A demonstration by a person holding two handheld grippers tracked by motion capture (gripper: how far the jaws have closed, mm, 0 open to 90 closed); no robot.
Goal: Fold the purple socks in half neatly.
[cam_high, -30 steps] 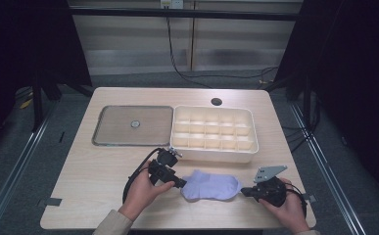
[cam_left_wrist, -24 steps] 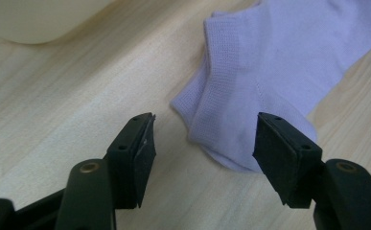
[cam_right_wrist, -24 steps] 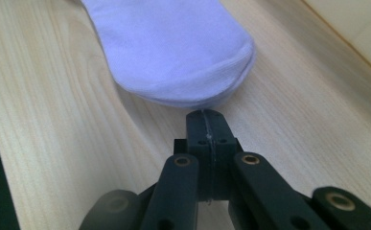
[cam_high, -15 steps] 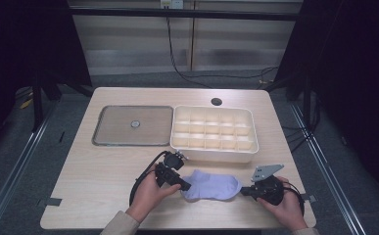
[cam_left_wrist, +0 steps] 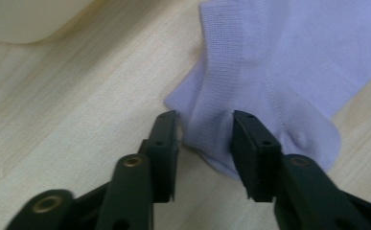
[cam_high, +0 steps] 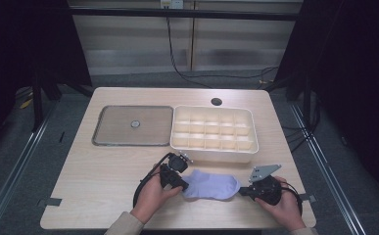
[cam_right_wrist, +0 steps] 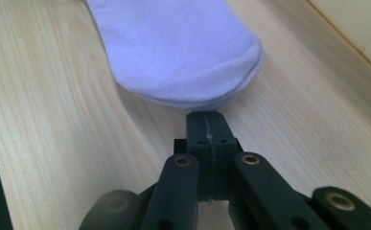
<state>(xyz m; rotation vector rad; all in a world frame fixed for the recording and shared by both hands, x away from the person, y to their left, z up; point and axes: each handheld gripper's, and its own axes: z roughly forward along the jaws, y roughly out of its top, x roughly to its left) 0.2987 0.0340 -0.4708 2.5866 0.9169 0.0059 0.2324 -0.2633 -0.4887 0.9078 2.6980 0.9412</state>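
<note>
The left tongs point(cam_left_wrist: 204, 143) have just been closing, jaws apart around the sock's point(cam_left_wrist: 288, 72) cuff edge. The right tongs point(cam_right_wrist: 207, 124) sit together by its toe on the desk point(cam_high: 104, 171).

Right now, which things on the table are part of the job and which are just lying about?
In the job:
- sock, flat on the table
- left gripper, fingers astride the sock's cuff edge, just been closing
- right gripper, shut, just short of the toe

Lying about:
- divided tray
- flat lid
</note>
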